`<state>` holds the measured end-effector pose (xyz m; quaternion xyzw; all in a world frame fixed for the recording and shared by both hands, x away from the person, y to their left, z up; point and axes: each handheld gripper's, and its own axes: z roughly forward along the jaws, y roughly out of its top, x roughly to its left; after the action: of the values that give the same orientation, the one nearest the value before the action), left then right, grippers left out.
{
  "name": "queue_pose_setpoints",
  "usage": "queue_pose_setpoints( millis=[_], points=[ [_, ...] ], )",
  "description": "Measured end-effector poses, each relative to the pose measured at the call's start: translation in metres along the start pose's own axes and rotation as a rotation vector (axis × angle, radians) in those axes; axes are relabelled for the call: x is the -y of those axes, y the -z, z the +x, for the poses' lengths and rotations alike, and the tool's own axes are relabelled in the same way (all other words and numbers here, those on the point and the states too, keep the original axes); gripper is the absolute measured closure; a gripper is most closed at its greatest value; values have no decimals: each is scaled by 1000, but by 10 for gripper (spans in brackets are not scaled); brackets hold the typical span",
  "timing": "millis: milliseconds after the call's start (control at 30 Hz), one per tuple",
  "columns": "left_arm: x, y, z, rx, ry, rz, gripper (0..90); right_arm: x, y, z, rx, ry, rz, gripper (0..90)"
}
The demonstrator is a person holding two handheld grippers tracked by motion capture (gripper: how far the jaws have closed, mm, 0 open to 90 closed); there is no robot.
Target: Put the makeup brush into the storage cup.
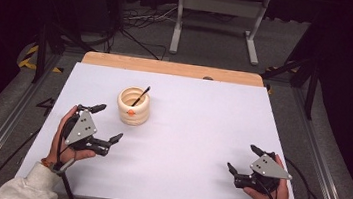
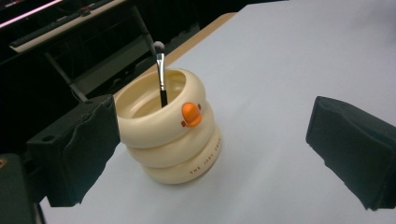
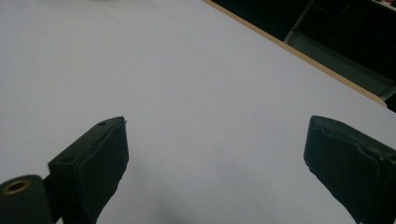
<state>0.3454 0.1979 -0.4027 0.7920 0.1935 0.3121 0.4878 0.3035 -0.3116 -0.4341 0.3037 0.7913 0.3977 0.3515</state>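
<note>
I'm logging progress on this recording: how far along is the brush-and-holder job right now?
Done: the brush stands inside the duck-faced holder. In hand: nothing; the left gripper sits open beside the holder, and the right gripper is open over bare table. Left: no further step visible.

You see a cream ringed duck-faced cup (image 2: 168, 135) with an orange beak, a black-handled silver-ferruled brush (image 2: 161, 77), and a pale lavender-white table (image 1: 201, 132).

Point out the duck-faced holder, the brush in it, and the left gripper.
duck-faced holder (image 2: 175, 149), left gripper view, on its cream middle ring.
brush (image 2: 162, 77), left gripper view, on its metal ferrule.
left gripper (image 1: 108, 123), high view, midway between its open fingertips.
</note>
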Motion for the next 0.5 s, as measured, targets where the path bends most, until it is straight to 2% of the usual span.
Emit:
queue_pose_setpoints(
  millis=[133, 500],
  points=[
    [4, 1, -5, 12, -15, 18, 35, 0, 0, 0, 2, 2, 2, 69],
    [12, 6, -12, 38, -4, 29, 37, 0, 1, 1, 3, 10, -1, 69]
  ],
)
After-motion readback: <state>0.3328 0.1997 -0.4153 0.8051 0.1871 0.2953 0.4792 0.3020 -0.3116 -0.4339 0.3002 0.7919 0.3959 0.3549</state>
